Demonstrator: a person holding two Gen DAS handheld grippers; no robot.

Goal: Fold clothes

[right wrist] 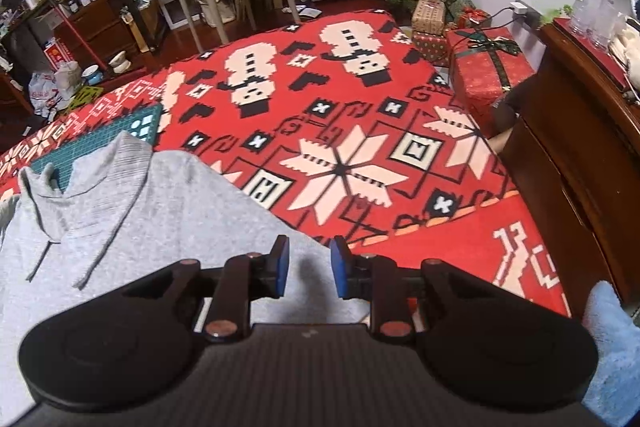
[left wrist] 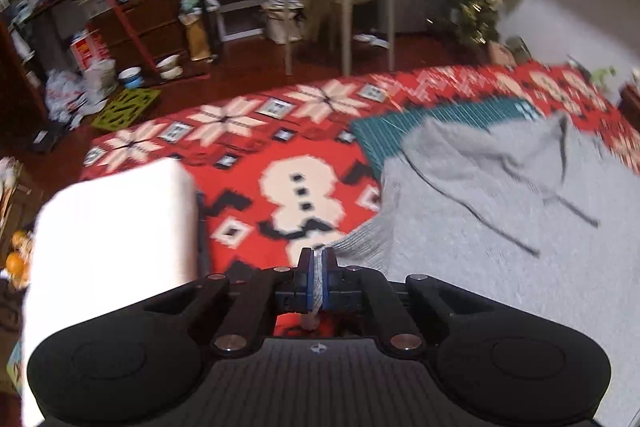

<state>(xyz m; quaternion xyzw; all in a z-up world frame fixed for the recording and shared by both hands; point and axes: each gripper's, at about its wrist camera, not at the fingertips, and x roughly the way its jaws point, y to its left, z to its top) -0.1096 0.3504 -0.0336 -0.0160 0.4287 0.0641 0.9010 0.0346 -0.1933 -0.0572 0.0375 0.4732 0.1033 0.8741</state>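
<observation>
Grey knit hoodie (right wrist: 132,211), soft and ribbed at the hood, spread flat on red snowman rug (right wrist: 360,131).
Left gripper (left wrist: 319,259) clenched on a thin fold of hoodie edge; right gripper (right wrist: 309,251) parted above the fabric, gripping nothing.

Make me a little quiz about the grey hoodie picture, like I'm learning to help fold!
1. True or false: the left tongs are shut on a bit of the grey hoodie.
2. Which describes the right tongs? A) open, above the hoodie B) shut on a drawstring C) holding a chair
3. Fill in: the hoodie lies on a red rug patterned with white snowflakes and ____.

Key:
1. True; grey fabric is pinched between the pads.
2. A; the jaws stand apart with nothing gripped.
3. Snowmen.
</observation>
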